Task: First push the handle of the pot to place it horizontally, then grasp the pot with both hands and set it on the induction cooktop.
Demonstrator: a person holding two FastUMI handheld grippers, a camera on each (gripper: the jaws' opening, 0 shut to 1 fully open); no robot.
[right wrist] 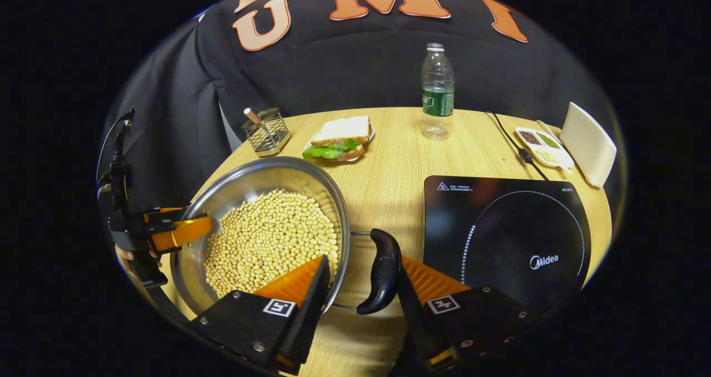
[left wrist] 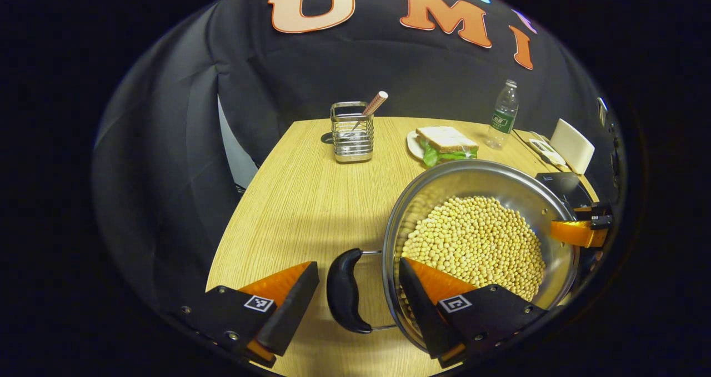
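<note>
Straddling one pot's (right wrist: pixel 266 227) two handles (left wrist: pixel 344 291), two tools (left wrist: pixel 358 299) (right wrist: pixel 361 288) gape open.

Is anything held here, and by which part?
Nothing gripped yet. Left gripper and right gripper are open, each straddling a black side handle and rim of the round steel pot.

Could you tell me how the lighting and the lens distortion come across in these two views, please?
Left gripper view: the fisheye bows the table edges; the pot rim gleams, the wall is dim. Right gripper view: the glossy induction cooktop carries soft reflections; the soybeans are sharp and evenly lit.
</note>
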